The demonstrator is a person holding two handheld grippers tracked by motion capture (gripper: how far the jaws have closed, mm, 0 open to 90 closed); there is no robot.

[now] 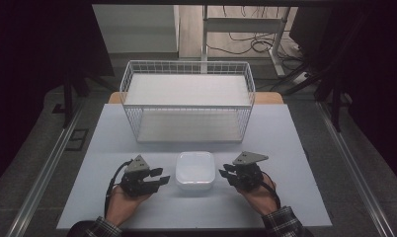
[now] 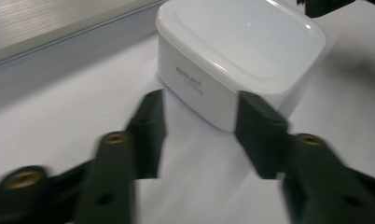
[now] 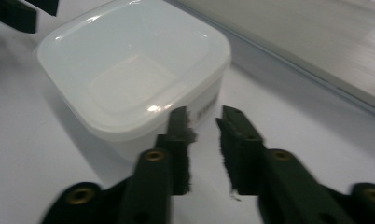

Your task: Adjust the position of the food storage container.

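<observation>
A white lidded plastic container sits near the front middle of the table. To its left, a hand holds my left gripper, which points at the container's side. In the left gripper view the container lies just beyond the left gripper, whose jaws stand open with nothing between them. On the container's other side, my right gripper points at it. In the right gripper view the right gripper shows a narrower gap, also empty, just short of the container.
A white wire basket with a white floor stands at the back of the pale table. Behind it are desk legs and cables on the floor. Dark curtains flank the table.
</observation>
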